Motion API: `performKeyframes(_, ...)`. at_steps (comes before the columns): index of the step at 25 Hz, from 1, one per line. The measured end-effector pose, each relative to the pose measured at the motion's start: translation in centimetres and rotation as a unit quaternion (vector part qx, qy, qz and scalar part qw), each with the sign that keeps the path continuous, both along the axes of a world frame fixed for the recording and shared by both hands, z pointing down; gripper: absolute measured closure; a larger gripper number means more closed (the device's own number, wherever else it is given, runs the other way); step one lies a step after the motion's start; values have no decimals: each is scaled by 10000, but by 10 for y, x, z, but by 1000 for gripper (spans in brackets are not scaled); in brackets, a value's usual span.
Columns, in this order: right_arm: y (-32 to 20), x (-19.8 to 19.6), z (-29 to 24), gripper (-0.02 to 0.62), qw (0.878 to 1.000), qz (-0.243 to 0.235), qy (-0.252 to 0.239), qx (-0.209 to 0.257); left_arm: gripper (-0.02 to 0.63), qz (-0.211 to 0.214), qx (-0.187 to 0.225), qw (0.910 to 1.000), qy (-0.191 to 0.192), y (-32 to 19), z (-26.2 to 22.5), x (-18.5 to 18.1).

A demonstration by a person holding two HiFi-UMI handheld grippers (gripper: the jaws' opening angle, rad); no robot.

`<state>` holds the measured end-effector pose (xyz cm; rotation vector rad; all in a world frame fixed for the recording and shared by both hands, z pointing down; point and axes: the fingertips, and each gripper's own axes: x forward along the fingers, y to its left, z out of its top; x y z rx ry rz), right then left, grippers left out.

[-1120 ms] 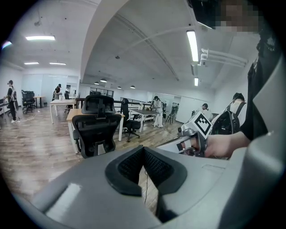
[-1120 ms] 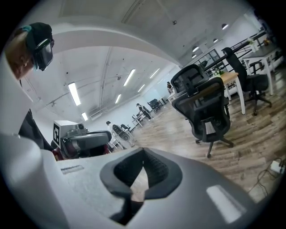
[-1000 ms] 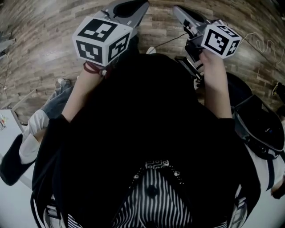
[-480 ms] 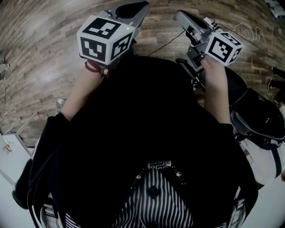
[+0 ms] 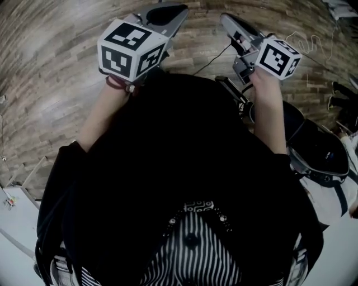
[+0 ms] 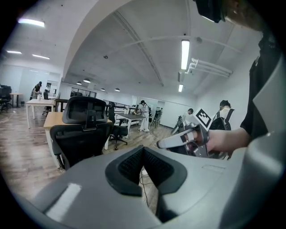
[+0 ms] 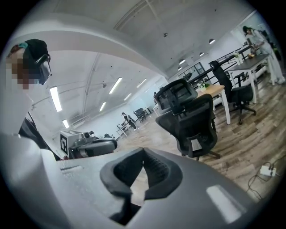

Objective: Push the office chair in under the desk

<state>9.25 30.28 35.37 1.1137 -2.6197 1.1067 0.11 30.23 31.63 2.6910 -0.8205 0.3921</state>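
A black mesh office chair (image 6: 82, 134) with a headrest stands on the wooden floor, some way ahead of both grippers; the right gripper view shows the same office chair (image 7: 191, 118). Behind it is a light wooden desk (image 6: 52, 119), whose top (image 7: 215, 91) also shows in the right gripper view. My left gripper (image 5: 182, 7) is held up in front of the person's chest, shut and empty, its tips (image 6: 144, 149) pointing towards the chair. My right gripper (image 5: 223, 17) is level with it, also shut with nothing in it (image 7: 144, 151). Neither touches the chair.
A black backpack (image 5: 318, 152) lies at the person's right side. A power strip with a cable (image 7: 267, 170) lies on the floor near the chair. Further desks, chairs (image 7: 239, 91) and several people (image 6: 144, 115) stand deeper in the room.
The head view has swung: the white table at the lower left has slid almost out of view and the floor has shifted. Both grippers stay raised and shut.
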Motion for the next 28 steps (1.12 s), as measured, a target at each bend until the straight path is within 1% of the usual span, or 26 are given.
performKeyframes(2, -22, -6, -12, 595, 9999, 93, 90, 69, 604, 123, -40, 9998, 134, -16, -3, -12)
performKeyframes(5, -51, -20, -26, 595, 9995, 101, 239, 182, 604, 148, -45, 9995, 287, -44, -9, -28)
performKeyframes(7, -70, -37, -28, 595, 9994, 87, 249, 225, 604, 157, -75, 9994, 312, -63, -6, -44)
performKeyframes(10, -100, -64, -20, 595, 9993, 124, 300, 159, 604, 163, -156, 9991, 355, -92, 4, -72)
performKeyframes(12, -111, -73, -18, 595, 9992, 160, 350, 88, 604, 113, -136, 9993, 324, -104, 7, -82)
performKeyframes(14, -111, -76, -21, 595, 9992, 129, 381, 80, 604, -3, -73, 9995, 299, -106, 4, -85)
performKeyframes(18, -120, -98, -34, 595, 9989, -112, 345, 302, 604, -190, 5, 9991, 372, -119, 0, -98)
performKeyframes(24, -134, -129, -37, 595, 9976, -506, 335, 331, 604, -620, 4, 9970, 465, -137, -5, -132)
performKeyframes(26, -144, -140, -38, 595, 9964, -645, 389, 380, 604, -741, 4, 9963, 446, -146, -5, -142)
performKeyframes(28, -152, -151, -36, 595, 9939, -848, 543, 454, 604, -857, -10, 9953, 441, -156, -5, -146)
